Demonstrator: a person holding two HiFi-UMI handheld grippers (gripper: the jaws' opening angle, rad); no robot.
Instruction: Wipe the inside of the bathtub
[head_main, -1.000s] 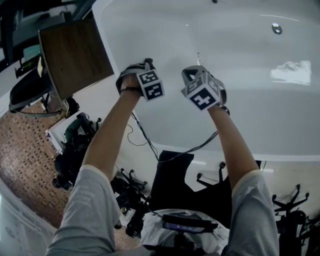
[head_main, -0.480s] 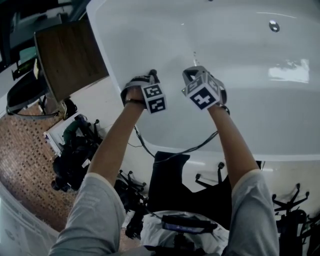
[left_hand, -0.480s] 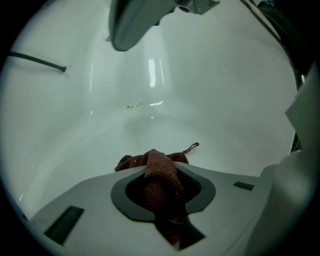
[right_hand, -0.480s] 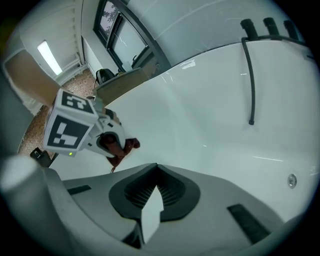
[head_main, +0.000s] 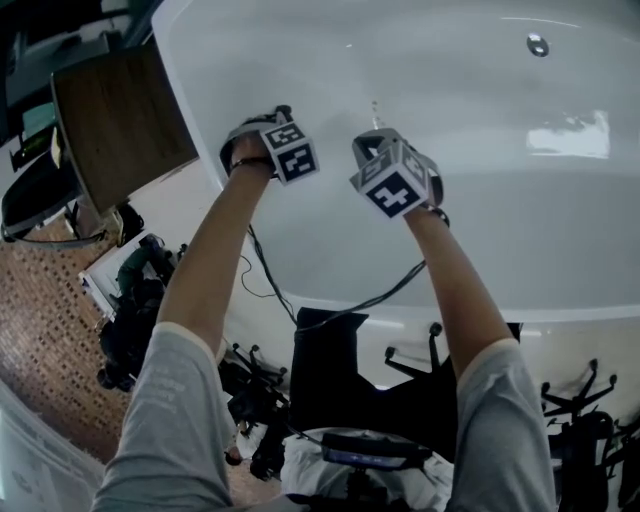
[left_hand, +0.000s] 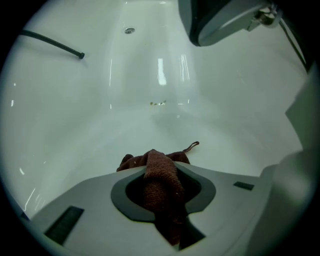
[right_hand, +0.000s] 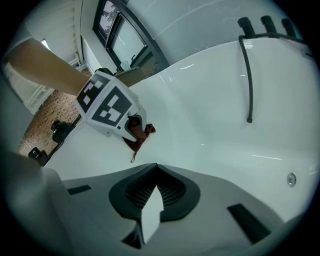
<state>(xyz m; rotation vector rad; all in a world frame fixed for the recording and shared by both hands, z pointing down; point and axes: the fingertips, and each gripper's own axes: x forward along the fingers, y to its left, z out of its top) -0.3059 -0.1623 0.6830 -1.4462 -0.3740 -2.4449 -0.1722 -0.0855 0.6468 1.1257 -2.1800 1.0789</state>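
The white bathtub (head_main: 560, 230) fills the upper head view; its inside wall (left_hand: 100, 110) lies ahead of the left gripper. My left gripper (head_main: 268, 128) is shut on a dark brown cloth (left_hand: 161, 180), which bulges out past the jaws against the tub wall. The right gripper view shows the same cloth (right_hand: 140, 136) hanging under the left gripper (right_hand: 136, 129). My right gripper (head_main: 378, 148) hovers close beside it on the right, over the near tub wall. Its jaws (right_hand: 150, 215) stand together with nothing in them. The drain (head_main: 538, 44) lies far right.
A black hose (right_hand: 248, 75) hangs down the tub's far wall below dark tap handles (right_hand: 265, 22). A wooden tabletop (head_main: 120, 120) stands left of the tub. Cables, chair bases (head_main: 420, 360) and a black chair (head_main: 40, 195) crowd the floor near me.
The left gripper with the cloth dipped down and right along the near tub wall, then came back up and left. The right gripper barely shifted.
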